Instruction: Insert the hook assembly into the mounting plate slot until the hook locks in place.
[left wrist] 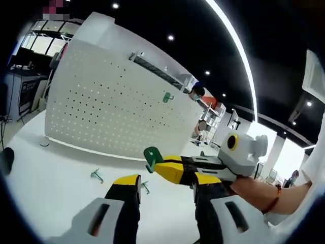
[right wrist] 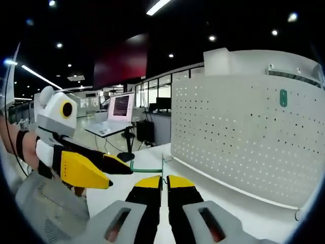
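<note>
A white perforated mounting plate point(left wrist: 111, 101) stands upright on the white table point(left wrist: 56, 188), with one green hook point(left wrist: 167, 96) hanging high on it. My right gripper point(left wrist: 161, 166) comes in from the right, shut on a green hook assembly point(left wrist: 152, 156) held in the air in front of the plate. My left gripper point(left wrist: 167, 184) is open below it, its jaws wide apart with nothing between them. In the right gripper view my right gripper point(right wrist: 165, 182) pinches the hook assembly's green wire point(right wrist: 147, 170); the plate point(right wrist: 244, 137) and its hung hook point(right wrist: 283, 97) are to the right. The left gripper point(right wrist: 119, 165) reaches in close to the wire's end.
Two loose hooks point(left wrist: 96, 175) point(left wrist: 145, 187) lie on the table before the plate. A dark object point(left wrist: 6, 158) sits at the table's left edge. A person's forearm with an orange bracelet point(left wrist: 274, 197) is at right. A laptop point(right wrist: 121, 108) stands on a desk behind.
</note>
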Available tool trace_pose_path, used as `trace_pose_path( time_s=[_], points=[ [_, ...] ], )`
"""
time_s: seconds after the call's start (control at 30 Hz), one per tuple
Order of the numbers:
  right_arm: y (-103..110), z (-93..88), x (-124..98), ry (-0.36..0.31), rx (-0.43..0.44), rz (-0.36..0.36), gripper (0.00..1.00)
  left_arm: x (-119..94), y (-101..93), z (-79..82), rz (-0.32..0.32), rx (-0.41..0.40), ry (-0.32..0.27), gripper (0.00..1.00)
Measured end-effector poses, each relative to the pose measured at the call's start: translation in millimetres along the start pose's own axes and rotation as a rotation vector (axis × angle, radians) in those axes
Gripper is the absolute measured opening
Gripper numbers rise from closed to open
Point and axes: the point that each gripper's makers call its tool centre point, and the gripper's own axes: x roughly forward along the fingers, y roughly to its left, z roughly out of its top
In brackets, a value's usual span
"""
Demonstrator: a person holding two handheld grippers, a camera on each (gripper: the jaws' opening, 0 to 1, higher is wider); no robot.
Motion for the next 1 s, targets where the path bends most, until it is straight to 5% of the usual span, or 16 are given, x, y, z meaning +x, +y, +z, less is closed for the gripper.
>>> trace_pose_path(
  time_s=[0.7, 1.0],
  points=[
    [16, 16.2, -4, -0.109, 0.062, 0.022, 0.03, 5, 4.0, 14.4, -0.027, -0.147, -0.075, 0.12],
    [15, 15.2, -8, -0.134, 0.104, 0.009, 0.03, 7, 2.8, 15.6, -0.033, -0.174, -0.087, 0.07]
  ],
)
